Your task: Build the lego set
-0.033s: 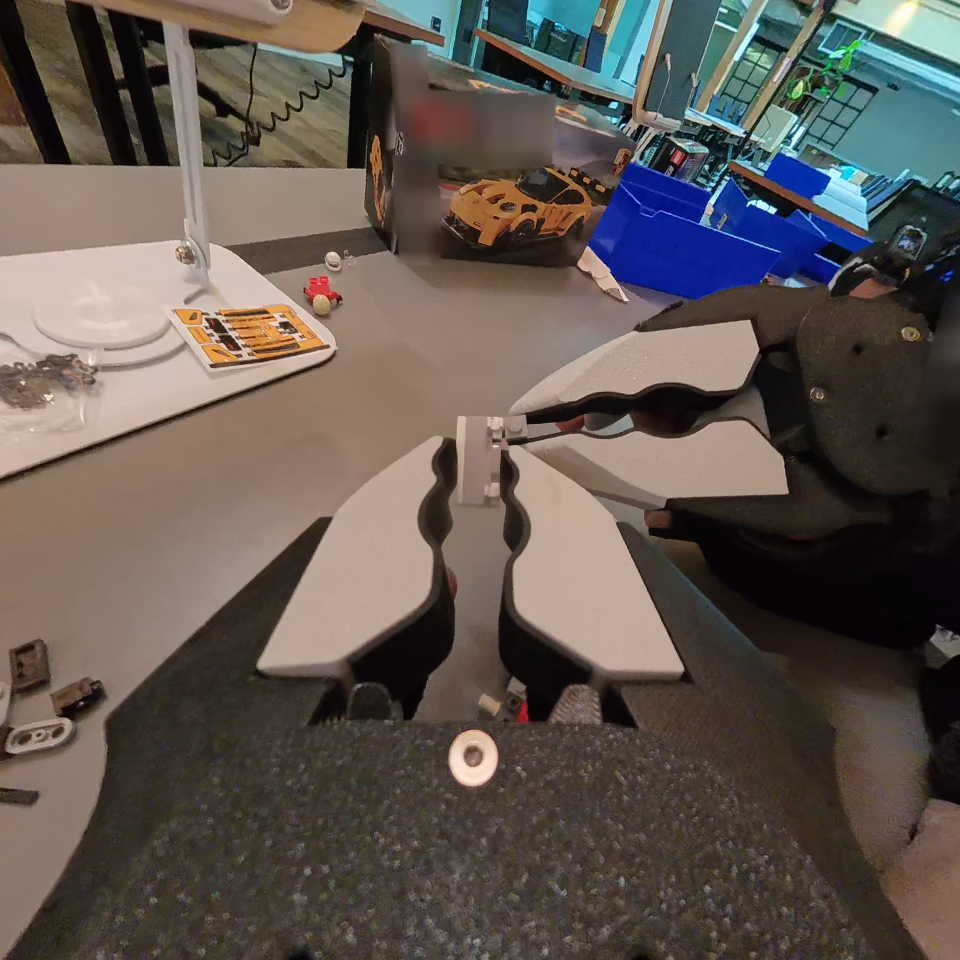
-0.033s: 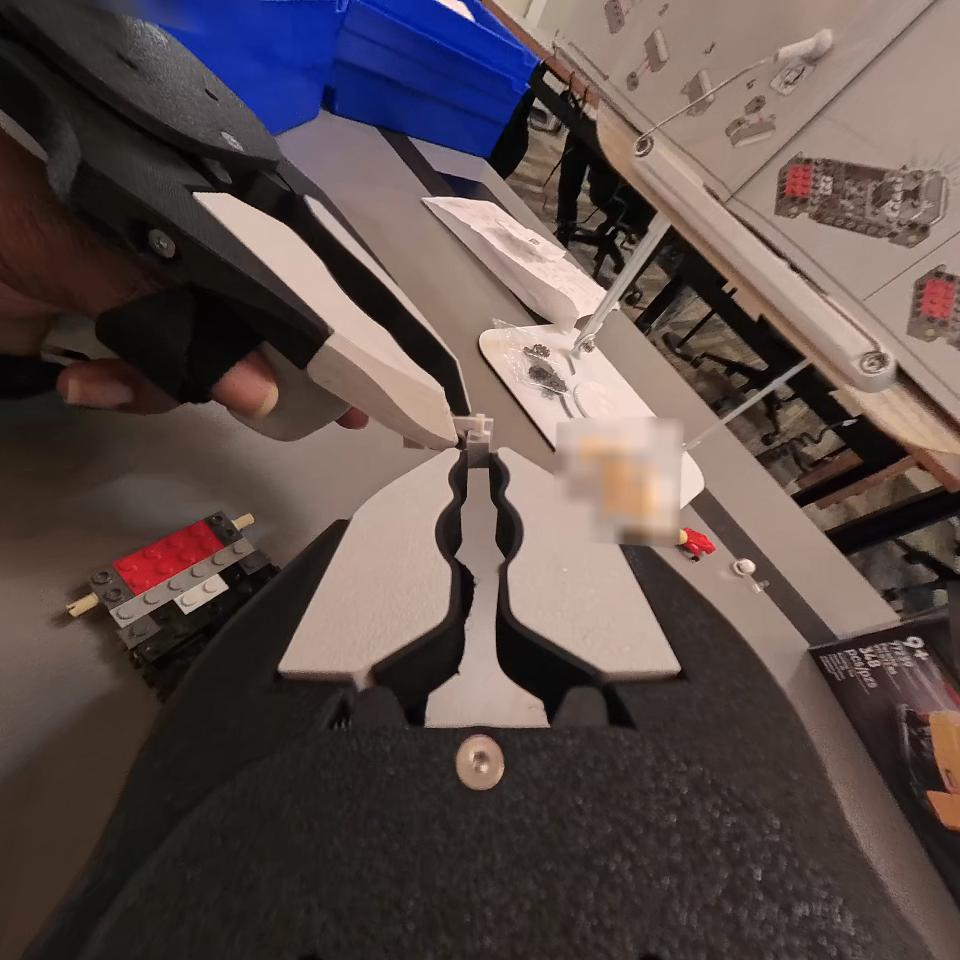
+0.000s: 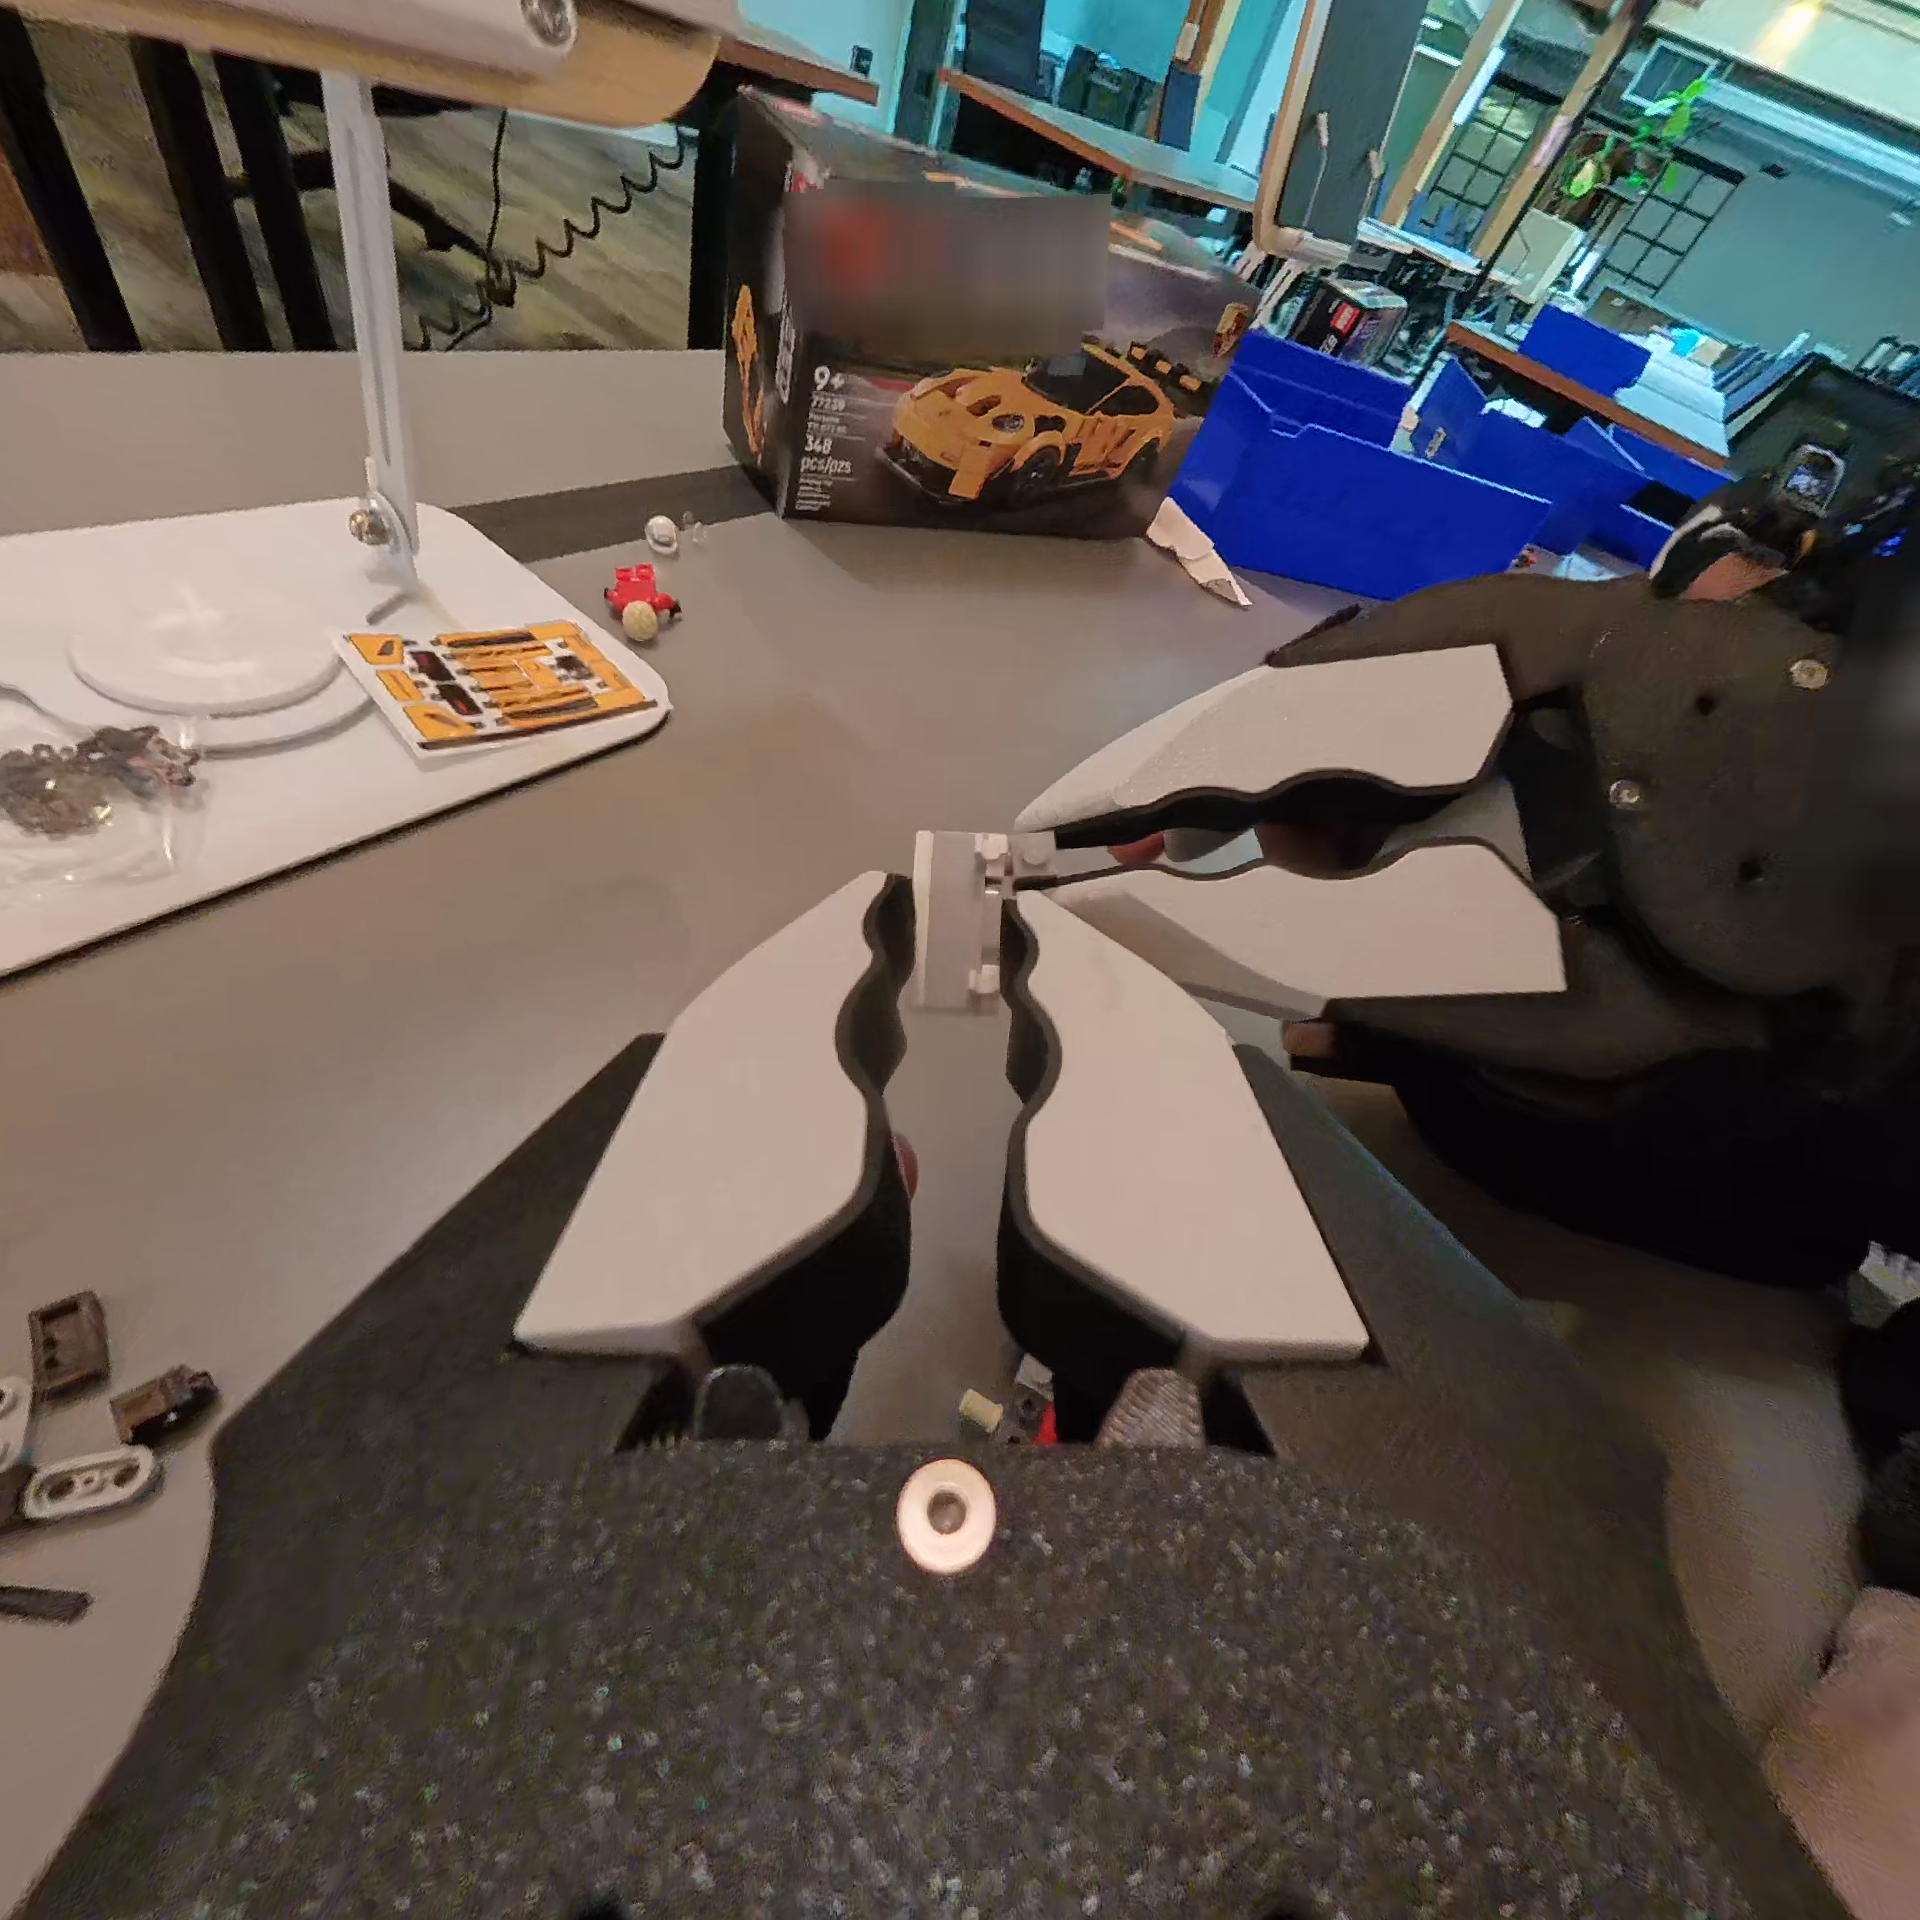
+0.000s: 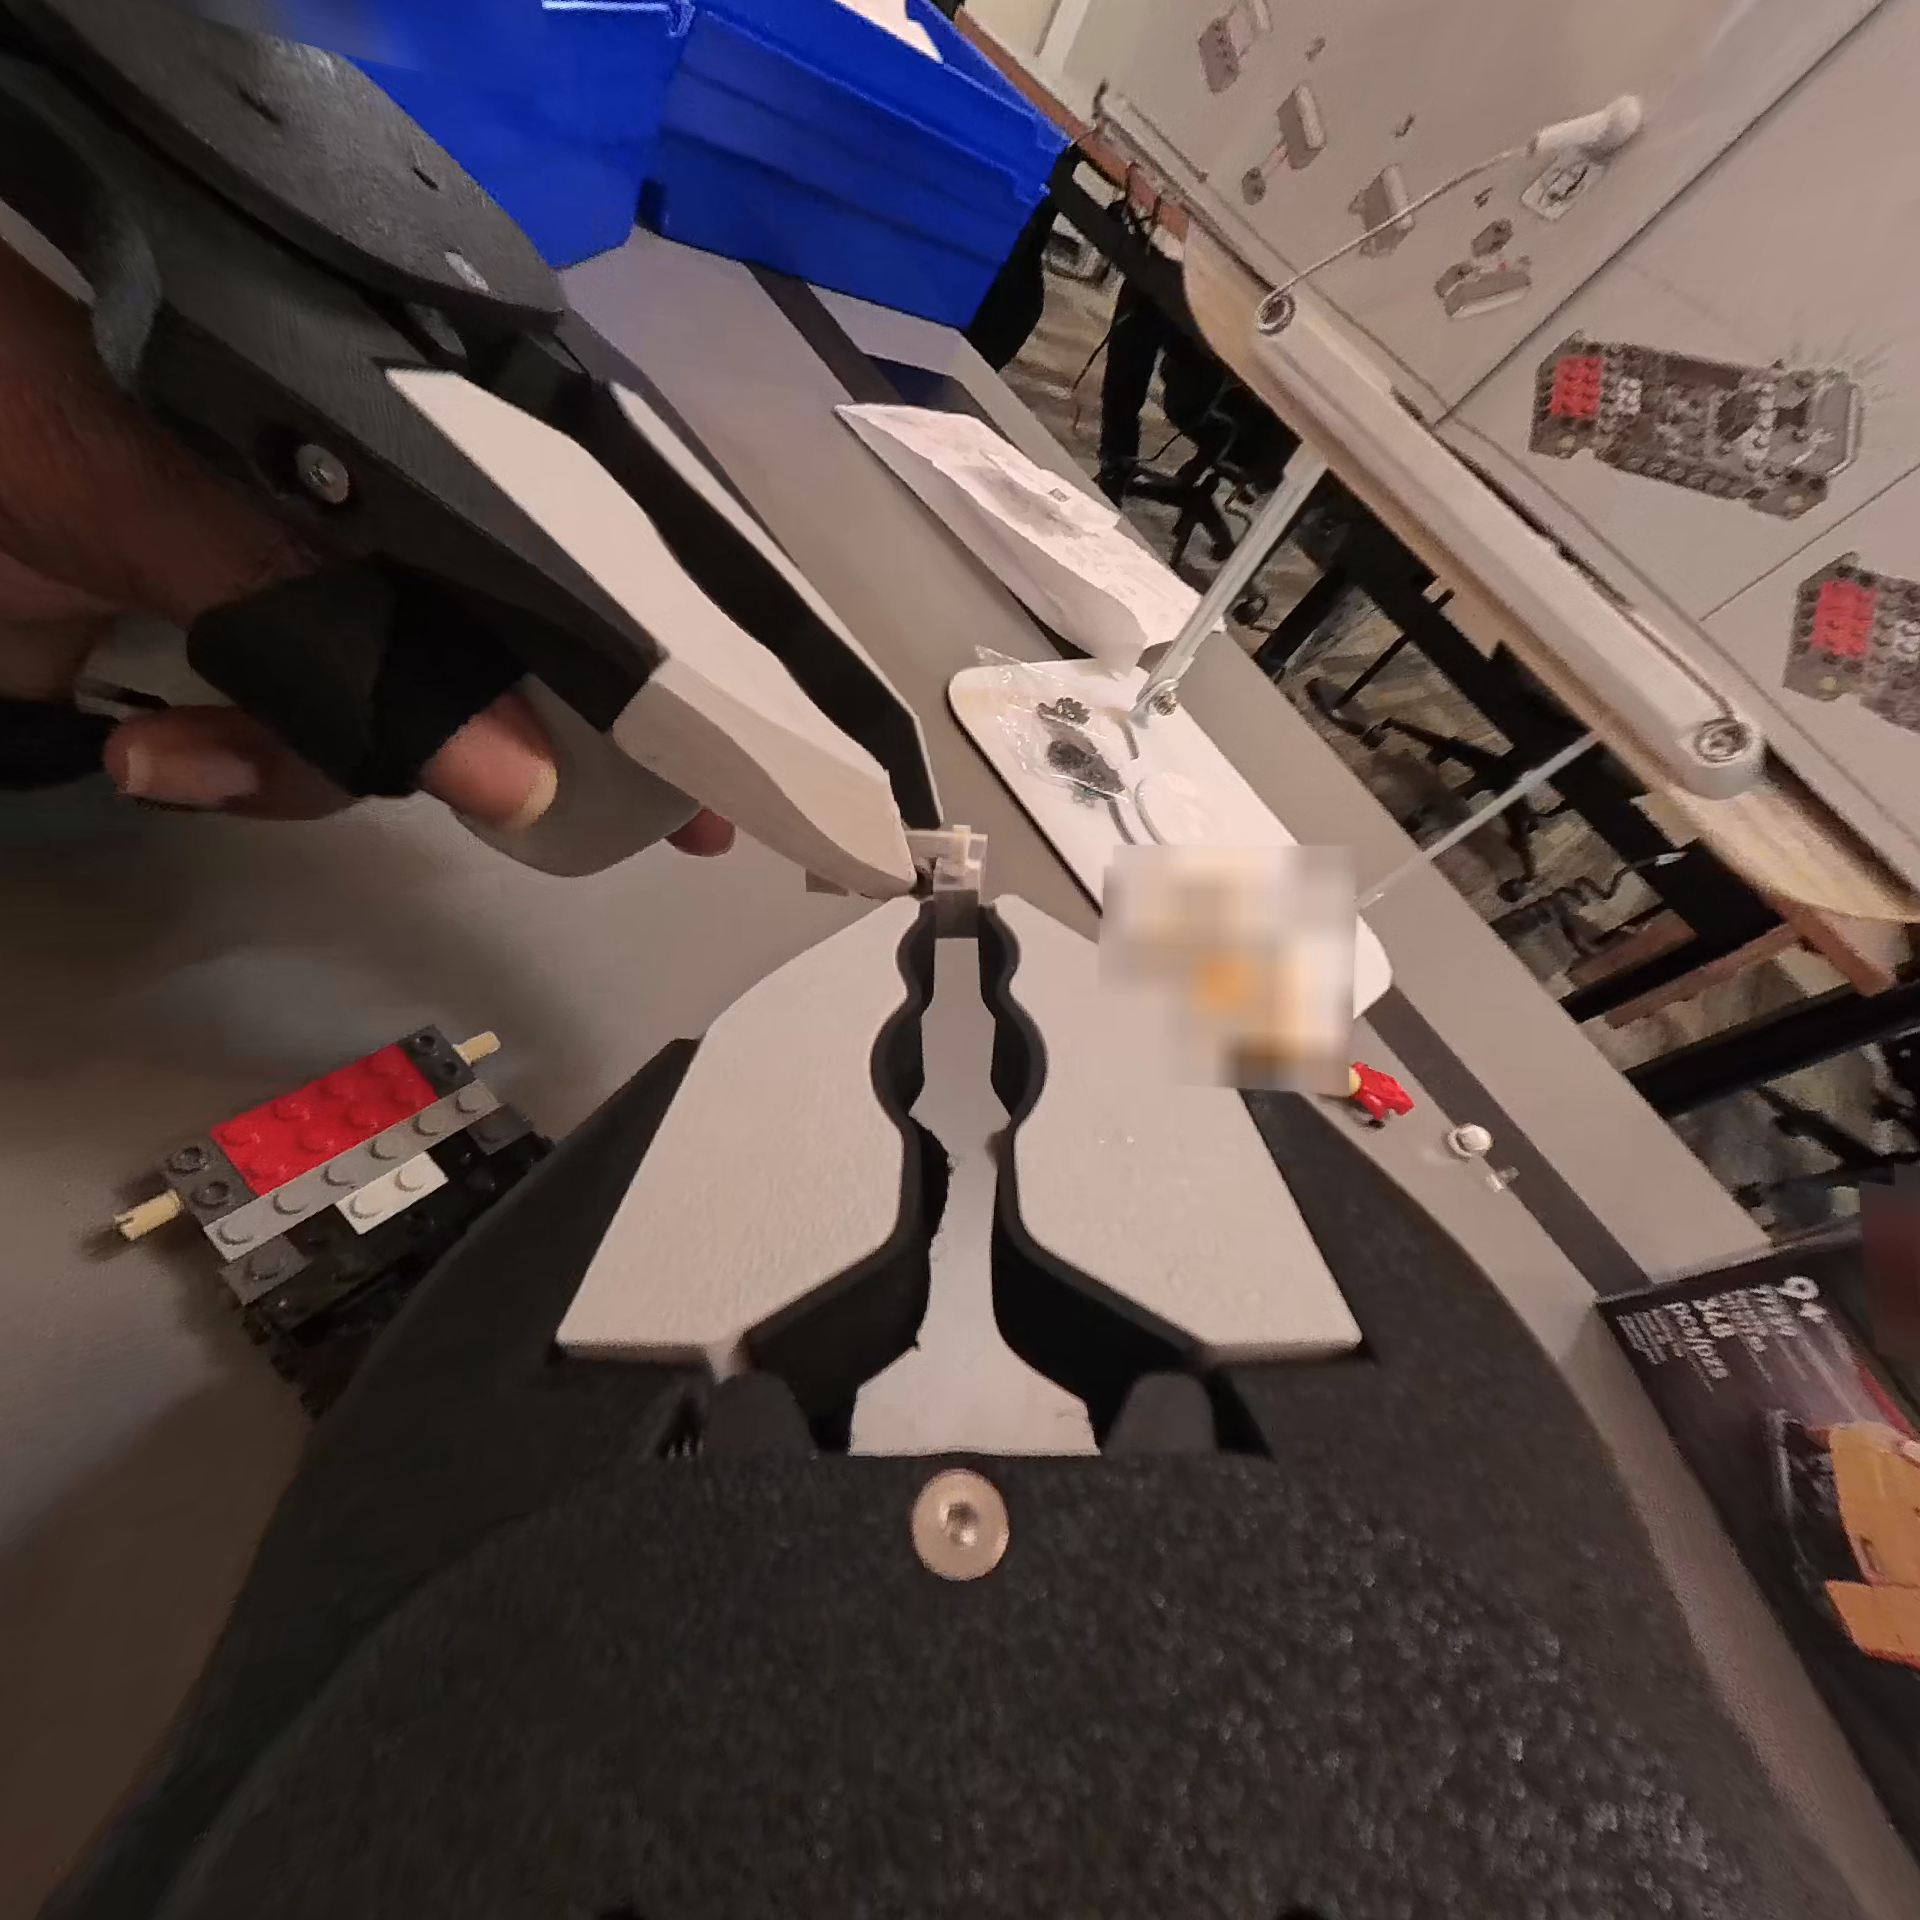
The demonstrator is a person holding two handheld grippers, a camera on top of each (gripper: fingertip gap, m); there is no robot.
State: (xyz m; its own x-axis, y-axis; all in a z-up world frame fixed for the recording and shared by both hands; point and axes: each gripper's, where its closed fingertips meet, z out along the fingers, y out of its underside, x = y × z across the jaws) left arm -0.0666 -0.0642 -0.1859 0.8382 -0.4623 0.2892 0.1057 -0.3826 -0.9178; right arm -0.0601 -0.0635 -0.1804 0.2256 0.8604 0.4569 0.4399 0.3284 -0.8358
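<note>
The left gripper is clamped on a light grey plate at its fingertips. The right gripper pinches a small grey piece against that plate's studs, above the table. The joint looks unfinished. A partial red-and-grey chassis lies left of the right jaws; loose dark parts remain, so most assembly is judged outstanding.

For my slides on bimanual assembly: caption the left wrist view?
Left gripper clamps a light grey lego plate while the right gripper presses a small grey piece onto it.
</note>
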